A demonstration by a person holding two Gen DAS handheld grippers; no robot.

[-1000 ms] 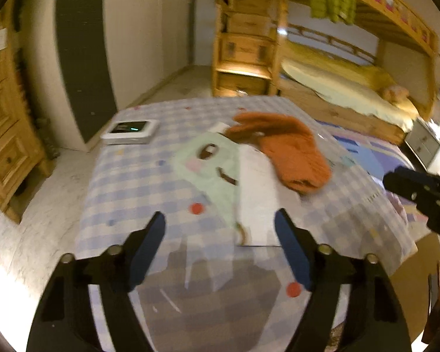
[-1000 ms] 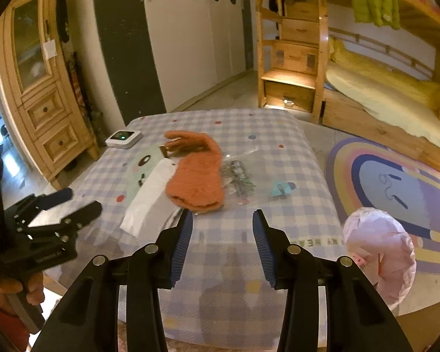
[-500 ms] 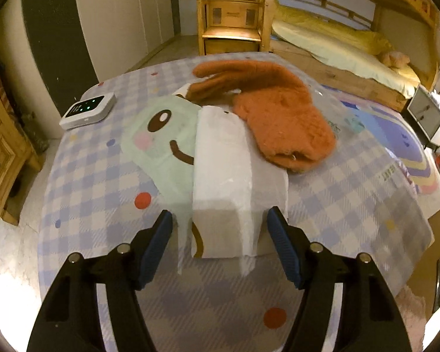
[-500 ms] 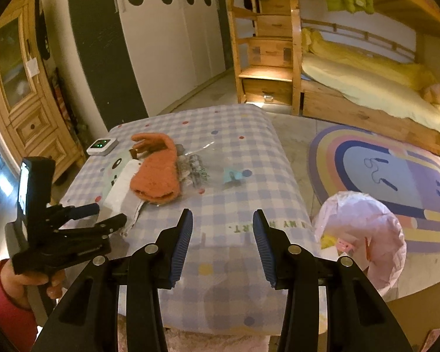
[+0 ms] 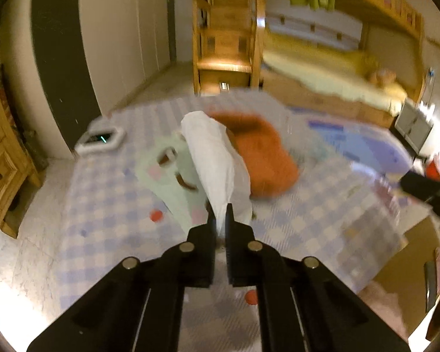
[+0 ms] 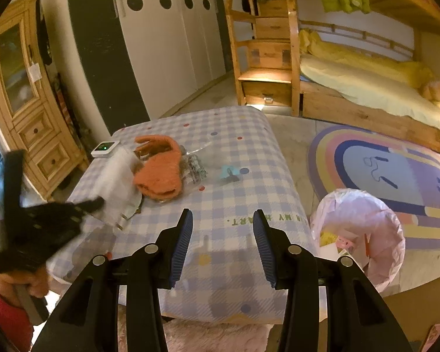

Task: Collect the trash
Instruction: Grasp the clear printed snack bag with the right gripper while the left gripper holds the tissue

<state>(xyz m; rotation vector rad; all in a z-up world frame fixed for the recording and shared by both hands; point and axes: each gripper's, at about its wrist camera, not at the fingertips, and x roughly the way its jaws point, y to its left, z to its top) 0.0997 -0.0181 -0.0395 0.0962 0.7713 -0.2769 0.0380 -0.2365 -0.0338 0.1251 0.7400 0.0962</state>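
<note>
My left gripper [image 5: 219, 220] is shut on the near end of a white plastic bag [image 5: 217, 161], which lifts off the checked table; the same bag is blurred in the right wrist view [image 6: 117, 187] beside the left gripper [image 6: 94, 204]. My right gripper [image 6: 222, 234] is open and empty above the table's near edge. A clear crumpled wrapper [image 6: 194, 167] and a small teal wrapper [image 6: 229, 173] lie mid-table. A bin with a pink liner [image 6: 359, 231] stands on the floor to the right.
An orange fluffy slipper [image 5: 261, 158] and a mint face-print cloth [image 5: 173, 176] lie on the table [image 6: 234, 135]. A white device [image 6: 105, 147] sits at the far left corner. A wooden cabinet [image 6: 29, 111], a bunk bed [image 6: 352, 88] and a rainbow rug [image 6: 390, 170] surround it.
My left gripper has shut on the white bag's near end and pulled it up and back. The right gripper has stayed open and drawn back a little.
</note>
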